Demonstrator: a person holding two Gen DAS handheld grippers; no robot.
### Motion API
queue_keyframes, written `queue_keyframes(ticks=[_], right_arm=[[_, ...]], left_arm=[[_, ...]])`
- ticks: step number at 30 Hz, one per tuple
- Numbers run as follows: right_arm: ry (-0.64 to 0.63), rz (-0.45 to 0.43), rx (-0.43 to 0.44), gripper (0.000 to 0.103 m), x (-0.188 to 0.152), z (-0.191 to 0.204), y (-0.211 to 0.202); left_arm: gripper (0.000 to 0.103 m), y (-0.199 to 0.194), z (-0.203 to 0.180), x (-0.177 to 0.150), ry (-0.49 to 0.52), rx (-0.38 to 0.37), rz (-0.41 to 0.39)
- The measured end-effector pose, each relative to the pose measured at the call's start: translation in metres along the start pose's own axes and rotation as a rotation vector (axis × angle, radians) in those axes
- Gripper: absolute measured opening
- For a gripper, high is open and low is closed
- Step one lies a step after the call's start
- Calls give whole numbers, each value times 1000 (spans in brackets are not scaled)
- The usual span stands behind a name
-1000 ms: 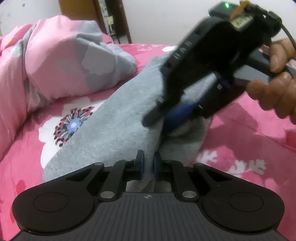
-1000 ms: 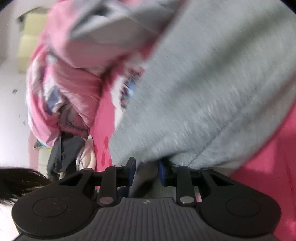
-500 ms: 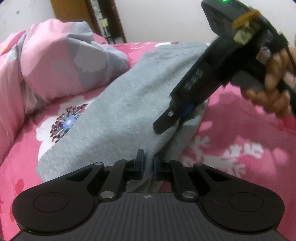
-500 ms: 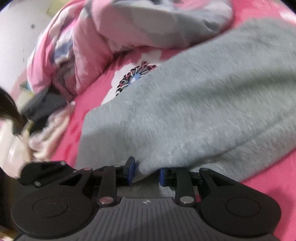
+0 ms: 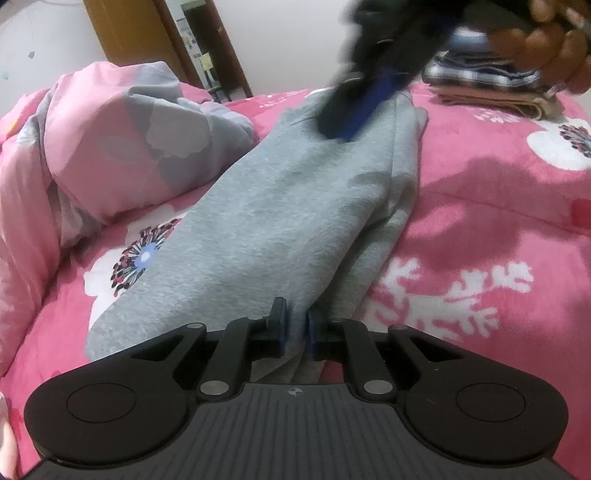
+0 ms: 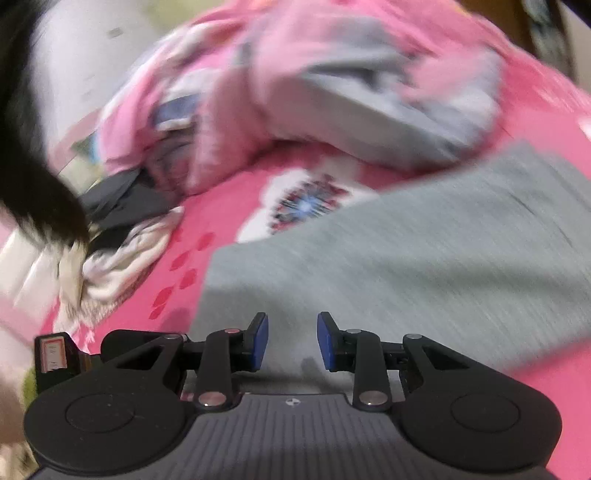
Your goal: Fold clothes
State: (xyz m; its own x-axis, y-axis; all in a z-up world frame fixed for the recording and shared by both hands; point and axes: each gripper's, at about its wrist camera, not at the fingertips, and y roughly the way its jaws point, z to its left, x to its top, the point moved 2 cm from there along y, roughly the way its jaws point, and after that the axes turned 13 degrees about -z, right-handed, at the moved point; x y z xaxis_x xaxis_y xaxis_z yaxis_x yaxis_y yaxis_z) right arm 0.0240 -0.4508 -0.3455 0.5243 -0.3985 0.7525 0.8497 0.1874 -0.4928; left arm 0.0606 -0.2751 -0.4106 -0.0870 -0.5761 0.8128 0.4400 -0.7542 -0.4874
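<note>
Grey sweatshirt fabric (image 5: 295,206) lies stretched across your pink floral bedspread (image 5: 480,221), running from close under your left gripper up toward the far end of the bed. At the far left, the rumpled pink and grey quilt (image 5: 122,140) sits heaped beside the garment, with the wooden door frame (image 5: 122,33) above it. Below, your left gripper (image 5: 294,330) has its blue pads nearly together, pinching a fold of the grey cloth at the near edge. Moving right, your right gripper (image 6: 291,341) shows in the left wrist view as a dark blur over the far end of the garment; in its own view the jaws stand apart with nothing pressed between the pads, grey fabric lying beneath them, and the jaws have just widened a little. That view is smeared, but a heap of dark and pale clothes (image 6: 122,221) shows at its left. At the far right of the bed, a folded stack of clothes (image 5: 487,88) rests behind your blurred hand (image 5: 550,40).
</note>
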Motion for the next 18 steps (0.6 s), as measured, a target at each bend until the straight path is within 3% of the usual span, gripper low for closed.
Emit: queue_keyframes(ticks=[2, 3, 4, 6, 11, 18], right_arm=[[-82, 58, -16, 30, -19, 0, 26], [-123, 115, -36, 22, -35, -5, 40], [-173, 124, -36, 22, -48, -9, 46], [-243, 78, -23, 22, -55, -6, 45], [-297, 86, -5, 23, -54, -3, 46], [-450, 75, 20, 24, -64, 9, 37]], left_arm=[[12, -2, 0, 0, 2, 4, -1], [17, -4, 0, 1, 0, 3, 0], [18, -8, 2, 2, -13, 1, 8], [18, -20, 6, 5, -48, 4, 13], [18, -59, 22, 17, -175, 75, 6], [18, -39, 37, 13, -289, 190, 41]])
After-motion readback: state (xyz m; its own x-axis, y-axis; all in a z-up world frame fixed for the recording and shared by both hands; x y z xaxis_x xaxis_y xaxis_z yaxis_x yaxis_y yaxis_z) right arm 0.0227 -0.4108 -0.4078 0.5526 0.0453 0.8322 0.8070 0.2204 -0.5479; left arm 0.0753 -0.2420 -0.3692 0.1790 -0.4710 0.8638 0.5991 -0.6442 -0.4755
